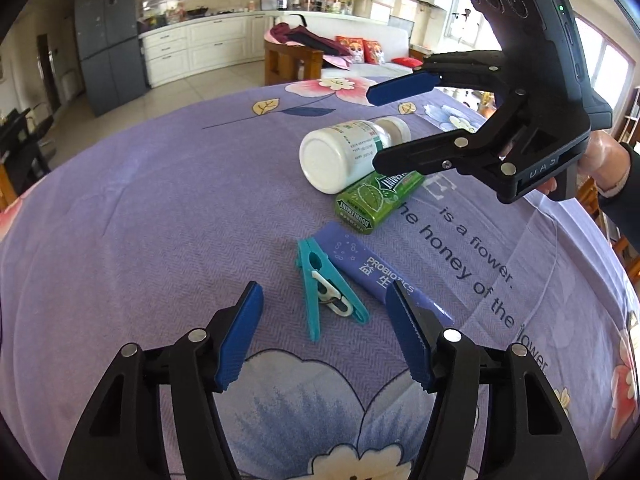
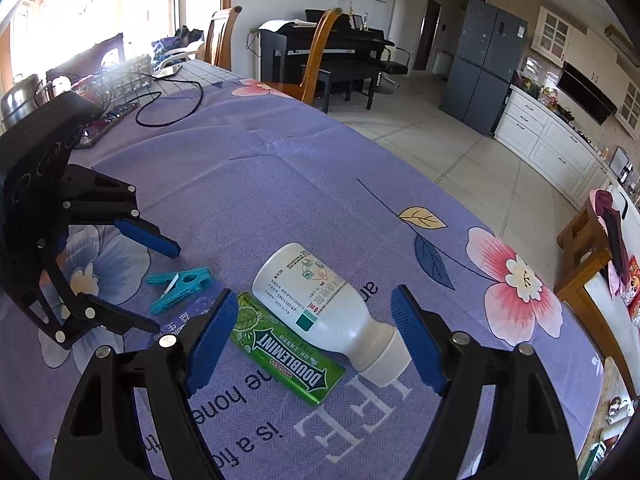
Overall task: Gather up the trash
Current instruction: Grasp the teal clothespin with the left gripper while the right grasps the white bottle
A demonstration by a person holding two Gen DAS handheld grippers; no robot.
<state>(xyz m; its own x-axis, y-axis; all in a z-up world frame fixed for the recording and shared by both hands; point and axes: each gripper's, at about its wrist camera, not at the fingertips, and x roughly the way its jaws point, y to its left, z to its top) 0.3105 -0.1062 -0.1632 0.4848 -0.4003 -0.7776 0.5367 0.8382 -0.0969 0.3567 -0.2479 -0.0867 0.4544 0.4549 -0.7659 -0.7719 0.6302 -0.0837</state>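
On the purple floral tablecloth (image 1: pixel 140 208) a white bottle (image 1: pixel 340 156) (image 2: pixel 316 292) lies on its side, touching a green Doublemint gum pack (image 1: pixel 376 200) (image 2: pixel 288 352). Close by are a purple probiotics box (image 1: pixel 360 264) (image 2: pixel 192 312) and a teal clothespin (image 1: pixel 324 292) (image 2: pixel 180 284). My left gripper (image 1: pixel 324 336) (image 2: pixel 164 286) is open just above the cloth, with the clothespin and the box end ahead of its fingers. My right gripper (image 2: pixel 314 340) (image 1: pixel 374 130) is open and straddles the bottle and gum pack from above, holding nothing.
A black cable (image 2: pixel 168 108), a glittery box (image 2: pixel 124 76) and a metal pot (image 2: pixel 20 100) sit at the table's far end. Wooden chairs (image 2: pixel 320 52) stand at the far edge. A hand (image 1: pixel 604 160) holds the right gripper. Bare cloth lies to the left of the items.
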